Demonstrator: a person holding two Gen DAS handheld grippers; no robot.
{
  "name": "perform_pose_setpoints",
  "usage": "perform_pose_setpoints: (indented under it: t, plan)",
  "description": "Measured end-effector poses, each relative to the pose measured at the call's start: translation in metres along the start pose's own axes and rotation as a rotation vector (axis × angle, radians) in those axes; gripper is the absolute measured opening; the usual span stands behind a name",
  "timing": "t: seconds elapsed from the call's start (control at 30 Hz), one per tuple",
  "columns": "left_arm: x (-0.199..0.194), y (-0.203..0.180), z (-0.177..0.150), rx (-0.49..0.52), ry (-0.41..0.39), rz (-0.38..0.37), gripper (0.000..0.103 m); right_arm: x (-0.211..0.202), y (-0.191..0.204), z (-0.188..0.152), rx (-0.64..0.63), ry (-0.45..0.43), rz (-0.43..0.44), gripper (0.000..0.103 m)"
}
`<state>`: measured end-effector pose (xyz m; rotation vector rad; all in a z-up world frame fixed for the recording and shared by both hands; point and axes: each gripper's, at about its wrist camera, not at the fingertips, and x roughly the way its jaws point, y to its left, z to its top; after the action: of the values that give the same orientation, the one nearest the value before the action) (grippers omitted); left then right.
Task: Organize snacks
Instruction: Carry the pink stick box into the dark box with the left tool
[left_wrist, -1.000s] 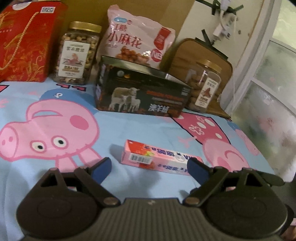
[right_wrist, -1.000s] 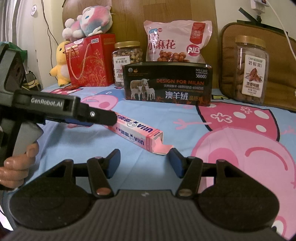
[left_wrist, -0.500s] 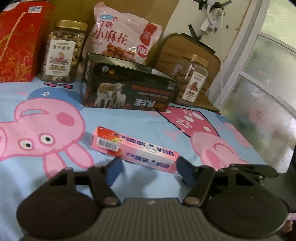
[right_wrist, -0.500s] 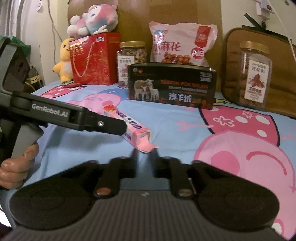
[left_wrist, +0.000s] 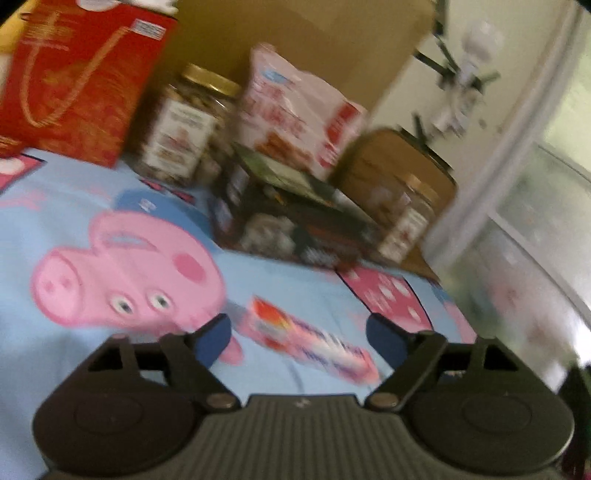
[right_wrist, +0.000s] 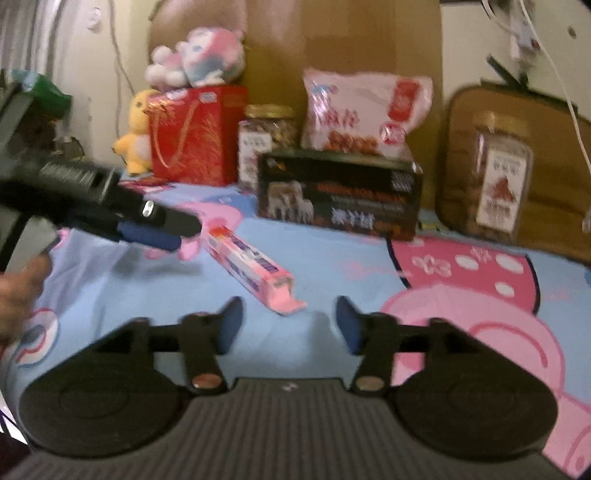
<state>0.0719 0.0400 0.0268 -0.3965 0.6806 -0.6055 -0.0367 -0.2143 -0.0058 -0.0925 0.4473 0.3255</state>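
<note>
Both views are pretty blurry. The right gripper (right_wrist: 288, 325) is opening its fingers with nothing between them. The long pink snack box (right_wrist: 251, 269) lies flat on the pig-print sheet (right_wrist: 332, 266) just past them, end flap open. The left gripper (left_wrist: 299, 339) is opening too, the box (left_wrist: 314, 343) in the gap between its fingers but not pinched. Further back there's a dark sheep-print box (right_wrist: 340, 195), two jars, a pink snack bag (right_wrist: 365, 110) and a red gift bag (right_wrist: 195, 136).

Dim indoor light, heavy motion blur, fisheye bending at edges.
</note>
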Motion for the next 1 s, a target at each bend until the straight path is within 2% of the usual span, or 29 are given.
perform_pose_setpoints:
  t: [0.1, 0.17, 0.2, 0.23, 0.27, 0.3, 0.37, 0.43, 0.57, 0.77, 0.9, 1.0]
  plan:
    - [0.016, -0.001, 0.014, 0.013, 0.014, 0.037, 0.084, 0.011, 0.001, 0.004, -0.039, 0.03, -0.003, 0.061]
    - [0.034, -0.004, 0.017, 0.04, 0.04, 0.061, 0.08, 0.021, -0.003, 0.007, -0.039, 0.06, -0.005, 0.06]
    - [0.043, -0.004, 0.017, 0.046, 0.064, 0.067, 0.075, 0.027, -0.007, 0.008, -0.026, 0.077, 0.006, 0.06]
    - [0.054, -0.004, 0.016, 0.043, 0.096, 0.063, 0.064, 0.032, -0.011, 0.01, -0.008, 0.092, 0.021, 0.059]
    - [0.063, -0.003, 0.013, 0.035, 0.129, 0.062, 0.064, 0.038, -0.014, 0.012, 0.011, 0.108, 0.039, 0.049]
    - [0.066, -0.006, 0.009, 0.055, 0.12, 0.084, 0.063, 0.043, -0.015, 0.013, 0.021, 0.122, 0.059, 0.04]
    - [0.066, -0.018, 0.003, 0.125, 0.115, 0.124, 0.063, 0.047, -0.014, 0.016, 0.02, 0.118, 0.079, 0.036]
    - [0.061, -0.02, 0.002, 0.126, 0.118, 0.127, 0.063, 0.047, -0.009, 0.018, -0.013, 0.108, 0.082, 0.033]
    - [0.042, -0.022, 0.016, 0.088, 0.082, 0.084, 0.063, 0.035, -0.004, 0.022, -0.062, 0.062, 0.086, 0.033]
    - [0.041, -0.051, 0.071, 0.177, -0.01, 0.057, 0.063, 0.027, -0.013, 0.057, -0.158, -0.075, 0.041, 0.033]
    - [0.064, -0.069, 0.105, 0.238, -0.074, 0.084, 0.063, 0.045, -0.035, 0.09, -0.237, -0.131, -0.01, 0.033]
    - [0.086, -0.07, 0.121, 0.241, -0.127, 0.136, 0.063, 0.069, -0.054, 0.113, -0.251, -0.137, -0.05, 0.037]
